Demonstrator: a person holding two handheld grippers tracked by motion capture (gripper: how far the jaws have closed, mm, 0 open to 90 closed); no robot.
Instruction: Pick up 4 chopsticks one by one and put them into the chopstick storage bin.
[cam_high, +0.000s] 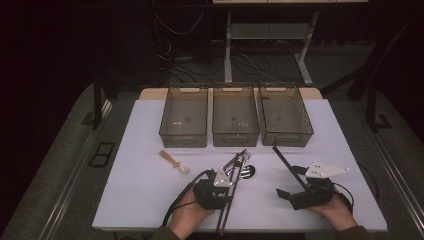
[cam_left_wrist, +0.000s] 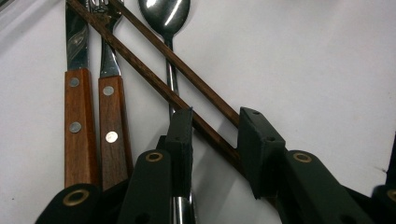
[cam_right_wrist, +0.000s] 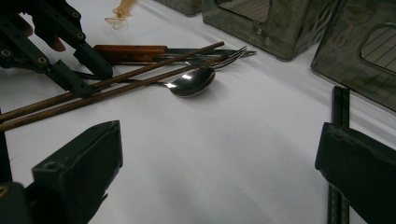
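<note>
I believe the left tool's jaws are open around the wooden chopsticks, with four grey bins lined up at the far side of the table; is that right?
Not quite: the high view shows three grey bins, not four. The left tool does have its jaws open around the wooden chopsticks, as the left gripper view shows.

A white table (cam_high: 145, 200) carries everything. Along its far edge three dark translucent bins (cam_high: 235, 121) stand side by side in a row. Nearer, left of centre, lies a small light wooden spoon (cam_high: 174, 162). Near the middle lies a cluster of cutlery: a wooden-handled knife (cam_left_wrist: 76, 107), a wooden-handled fork (cam_left_wrist: 111, 112), a metal spoon (cam_left_wrist: 167, 18), and brown chopsticks (cam_left_wrist: 177, 88) lying slantwise over them. To the right lie black chopsticks (cam_high: 286, 161).
</note>
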